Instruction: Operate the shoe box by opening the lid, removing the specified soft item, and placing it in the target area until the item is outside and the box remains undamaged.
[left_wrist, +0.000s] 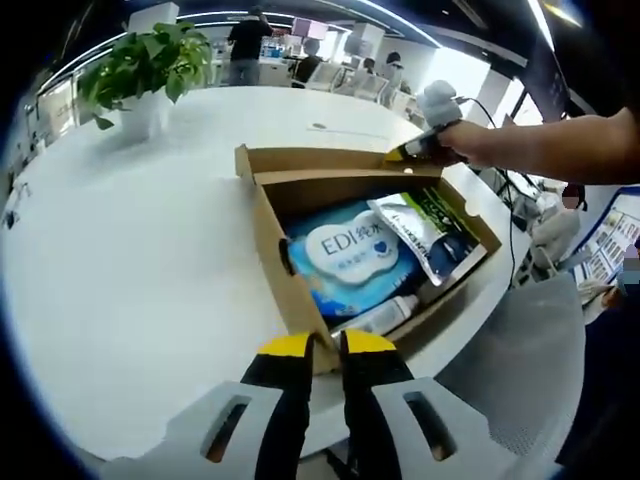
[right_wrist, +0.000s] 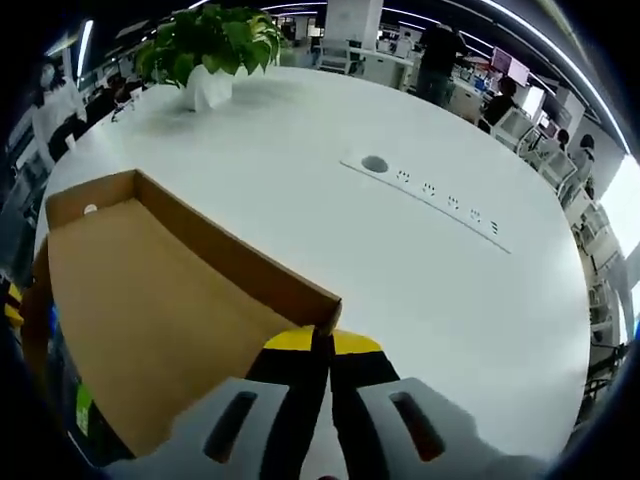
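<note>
Running lengthwise away, the shoe box (left_wrist: 300, 290) has its near end pinched by the left hand-held gripper (left_wrist: 328, 345), its lid (right_wrist: 160, 310) by the right hand-held gripper (right_wrist: 322, 343).

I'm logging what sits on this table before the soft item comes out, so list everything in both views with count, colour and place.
shoe box: one, brown cardboard, on the table near its edge, lid raised.
wipes pack: one, blue with white label, inside the box.
pouch: one, white and dark green, inside the box, overlapping the wipes pack.
bottle: one, whitish, lying along the box's near wall.
potted plant: one, green in a white pot, far side of the table.
table: one, white, with a row of sockets.
left gripper: yellow-tipped black jaws closed on the box's near wall.
right gripper: same colours, clamped on the lid's edge.
</note>
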